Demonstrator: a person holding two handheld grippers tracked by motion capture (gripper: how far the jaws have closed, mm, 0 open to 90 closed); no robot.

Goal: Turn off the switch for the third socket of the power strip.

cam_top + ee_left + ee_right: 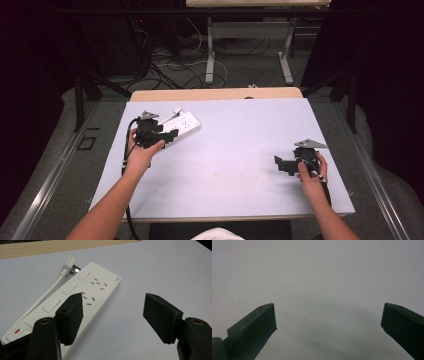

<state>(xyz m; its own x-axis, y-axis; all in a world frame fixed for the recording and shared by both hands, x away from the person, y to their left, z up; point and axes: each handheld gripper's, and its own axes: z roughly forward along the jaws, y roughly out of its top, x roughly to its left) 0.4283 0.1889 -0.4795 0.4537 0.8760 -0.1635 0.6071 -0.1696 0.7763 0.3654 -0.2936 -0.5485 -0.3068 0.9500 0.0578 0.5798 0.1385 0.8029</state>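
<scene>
Your left hand-held gripper (167,134) hangs right over the white power strip (182,125) at the far left of the worktop (235,150), jaws wide with nothing between them. The strip's long axis runs diagonally, near-left to far-right, plug (68,265) at the far end. The right hand-held gripper (280,164) sits well apart, also wide and empty, so left's closer.
</scene>
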